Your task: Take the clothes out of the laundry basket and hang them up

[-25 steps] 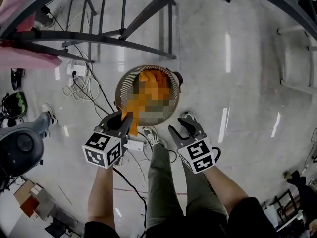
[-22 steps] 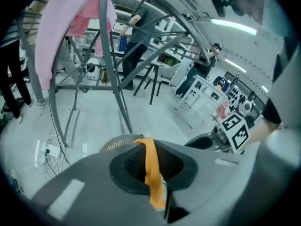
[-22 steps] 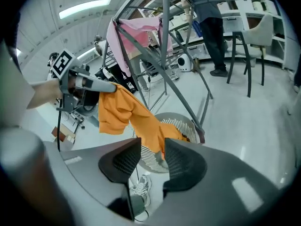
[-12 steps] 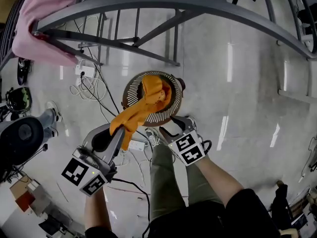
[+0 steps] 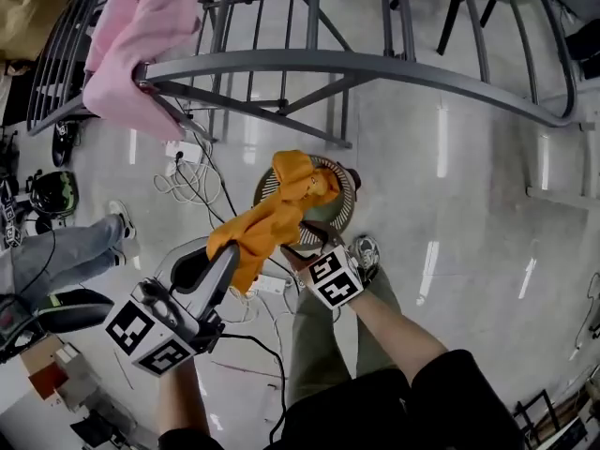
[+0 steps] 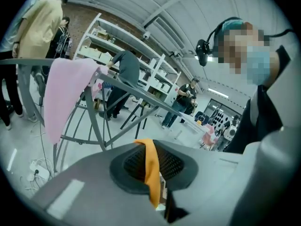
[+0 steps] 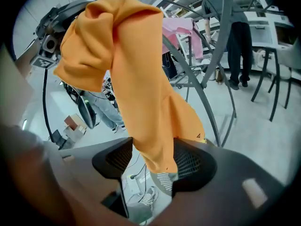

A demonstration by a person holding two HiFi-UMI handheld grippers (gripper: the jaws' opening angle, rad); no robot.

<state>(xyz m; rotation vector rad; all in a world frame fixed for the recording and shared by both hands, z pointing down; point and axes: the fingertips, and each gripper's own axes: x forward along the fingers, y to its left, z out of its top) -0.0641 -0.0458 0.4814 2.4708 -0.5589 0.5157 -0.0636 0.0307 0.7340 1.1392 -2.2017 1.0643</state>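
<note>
Lifting the orange garment (image 5: 272, 218) out of the laundry basket (image 5: 345, 204), holding it strung in the air above the rim. Pinching one end in the shut fingers of the left gripper (image 6: 151, 166); letting cloth hang loose between the fingers of the right gripper (image 7: 153, 161), just opened wide. Probably finishing the pull-out, hanging not yet begun. Next, most likely: closing the right on a free edge, spreading, raising toward the drying rack (image 5: 375, 64) beside the pink garment (image 5: 141, 36).

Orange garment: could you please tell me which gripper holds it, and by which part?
The left gripper pinches a narrow fold of the orange cloth garment; the right gripper, jaws just opening, only straddles it.
</note>
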